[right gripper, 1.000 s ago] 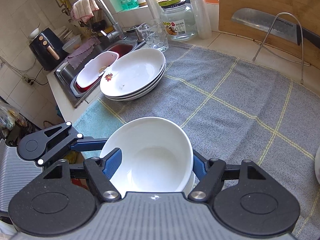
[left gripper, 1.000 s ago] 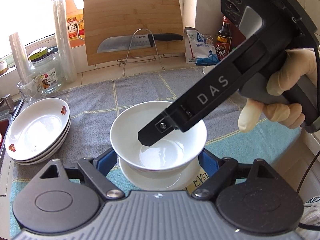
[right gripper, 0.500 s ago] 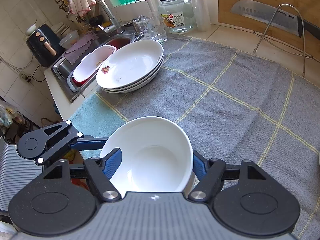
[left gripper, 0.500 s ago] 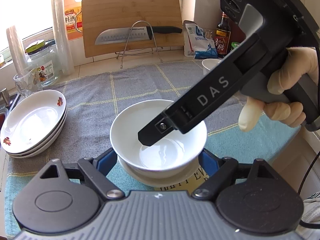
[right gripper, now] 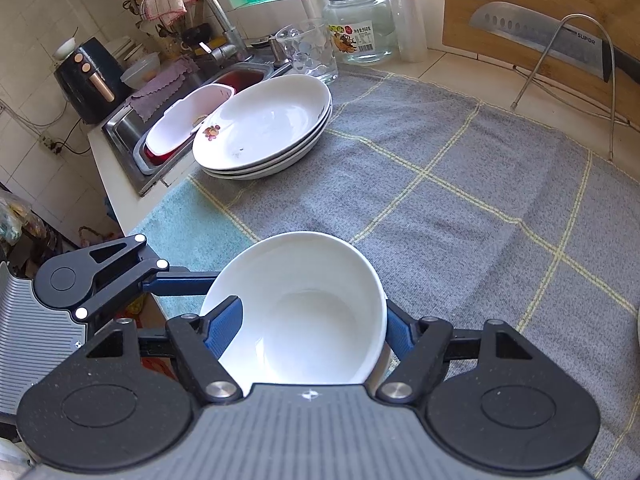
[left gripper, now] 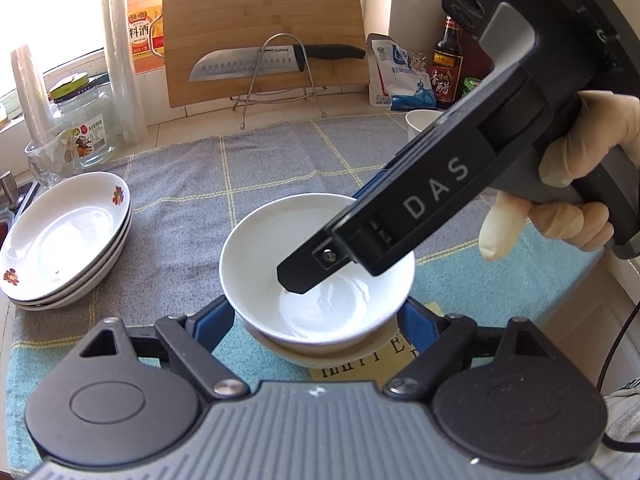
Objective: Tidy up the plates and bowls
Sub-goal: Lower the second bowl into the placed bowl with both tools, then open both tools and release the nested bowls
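Observation:
Two white bowls are nested on the grey checked towel (left gripper: 180, 208): the upper bowl (left gripper: 260, 264) (right gripper: 304, 280) rests in the lower bowl (left gripper: 320, 354) (right gripper: 382, 364). My left gripper (left gripper: 316, 314) is shut on this stack, a blue pad against each side; I cannot tell which bowl the pads press. My right gripper (right gripper: 310, 312) (left gripper: 298, 280) reaches down from the right, held by a gloved hand (left gripper: 580, 160). Its jaws are opening, with one finger inside the upper bowl and the other outside its far wall. A stack of flowered plates (left gripper: 64, 240) (right gripper: 264, 128) sits to the left.
Behind the towel a cutting board (left gripper: 260, 28) leans on the wall with a knife (left gripper: 248, 64) on a wire stand. A glass (left gripper: 52, 156), a jar (left gripper: 84, 120) and the sink (right gripper: 132, 128) are left of the plates. A white cup (left gripper: 420, 120) and bottles stand at the back right.
Both views have shifted a little against the background. The bowls and both grippers keep their places relative to each other, and no grip has visibly changed.

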`<state>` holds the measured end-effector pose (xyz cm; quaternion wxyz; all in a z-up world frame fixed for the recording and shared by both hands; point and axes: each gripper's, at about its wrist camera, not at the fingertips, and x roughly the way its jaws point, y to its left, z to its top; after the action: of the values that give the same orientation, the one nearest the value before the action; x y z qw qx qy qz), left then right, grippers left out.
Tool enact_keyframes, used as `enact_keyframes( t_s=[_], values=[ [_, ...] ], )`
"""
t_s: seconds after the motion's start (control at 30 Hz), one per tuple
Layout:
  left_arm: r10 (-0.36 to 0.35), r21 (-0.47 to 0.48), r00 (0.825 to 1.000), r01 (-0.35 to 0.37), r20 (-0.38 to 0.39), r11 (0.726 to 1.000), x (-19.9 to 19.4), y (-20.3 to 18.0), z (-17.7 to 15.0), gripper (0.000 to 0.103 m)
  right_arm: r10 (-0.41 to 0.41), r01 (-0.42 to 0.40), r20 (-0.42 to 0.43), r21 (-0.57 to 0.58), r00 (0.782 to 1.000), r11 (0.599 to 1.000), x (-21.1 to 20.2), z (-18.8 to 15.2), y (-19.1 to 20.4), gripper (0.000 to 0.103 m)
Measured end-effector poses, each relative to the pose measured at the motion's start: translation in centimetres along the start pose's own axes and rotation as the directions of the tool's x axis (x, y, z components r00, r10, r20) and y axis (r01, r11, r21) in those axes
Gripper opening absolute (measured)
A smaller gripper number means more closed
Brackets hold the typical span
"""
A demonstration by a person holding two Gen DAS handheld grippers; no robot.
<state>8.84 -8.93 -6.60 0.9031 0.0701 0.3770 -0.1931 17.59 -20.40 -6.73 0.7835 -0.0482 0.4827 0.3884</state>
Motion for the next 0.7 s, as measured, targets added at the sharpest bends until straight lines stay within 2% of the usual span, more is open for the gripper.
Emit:
enact_keyframes(
  t_s=[0.23,0.4,0.43,0.47,0.53,0.7],
  values=[
    [-0.019,-0.014,0.999,0.019,-0.031,1.000,0.4,0.2,-0.3,0.089,0.018,-0.018,0.001,-0.013,1.000,1.000,-0.1,-0.2,0.3,0.090],
    [-0.013,-0.002,0.999,0.013,-0.030,1.000,0.3,0.1,-0.4,0.089,0.023,-0.023,0.002,-0.015,1.000,1.000,-0.1,-0.2,0.3,0.092],
    [-0.009,-0.002,1.000,0.009,-0.025,1.000,0.2,0.1,-0.4,0.089,0.024,-0.024,0.004,-0.018,1.000,1.000,-0.2,-0.2,0.3,0.095],
    [-0.009,-0.001,1.000,0.009,-0.020,1.000,0.1,0.1,-0.4,0.089,0.009,-0.009,0.013,-0.030,1.000,1.000,-0.3,-0.2,0.4,0.103],
    [-0.009,-0.004,1.000,0.008,-0.014,1.000,-0.1,0.1,-0.4,0.090,-0.010,0.011,0.031,-0.046,0.999,0.999,-0.8,-0.1,0.5,0.103],
    [-0.011,-0.003,1.000,0.011,-0.005,1.000,-0.3,0.1,-0.3,0.090,0.025,-0.023,0.063,-0.031,0.998,0.999,-1.8,0.2,0.1,0.103]
  ],
)
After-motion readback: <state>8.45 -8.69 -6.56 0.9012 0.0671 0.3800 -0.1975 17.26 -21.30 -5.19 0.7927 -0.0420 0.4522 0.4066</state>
